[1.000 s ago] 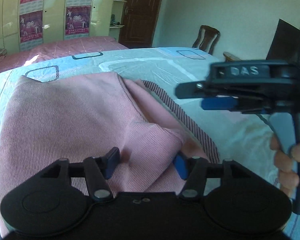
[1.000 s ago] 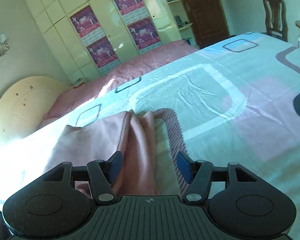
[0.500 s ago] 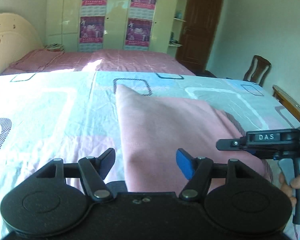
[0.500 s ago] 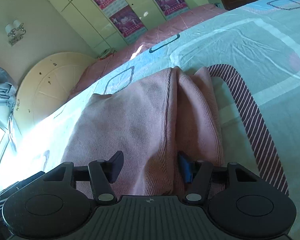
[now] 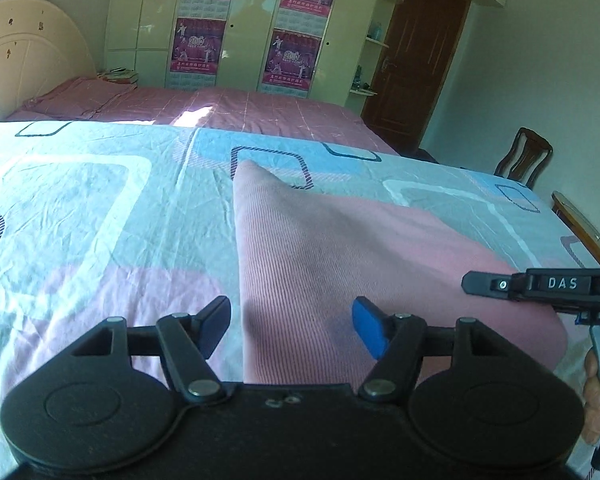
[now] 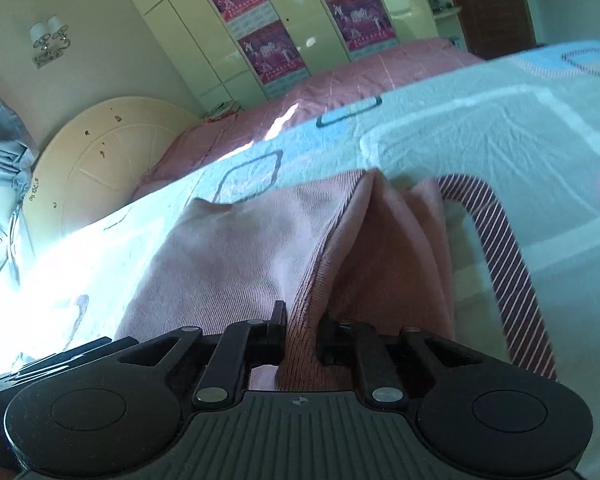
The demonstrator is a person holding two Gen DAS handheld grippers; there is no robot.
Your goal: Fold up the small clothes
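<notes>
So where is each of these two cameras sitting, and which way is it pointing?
Left wrist: sits on the left tool, looking along its open fingers over the pink garment on the patterned bedsheet; the right tool and the person's fingers show at right.
Right wrist: sits on the right tool, shut on a raised fold of the pink garment, facing the headboard.
Both share the garment, bedsheet and postered wardrobe.

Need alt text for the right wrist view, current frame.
The right gripper is shut on a raised ridge of the pink ribbed knit garment, which lies partly folded on a bed sheet with a pastel rounded-rectangle pattern. Behind are a cream rounded headboard and a pale wardrobe with purple posters.
</notes>
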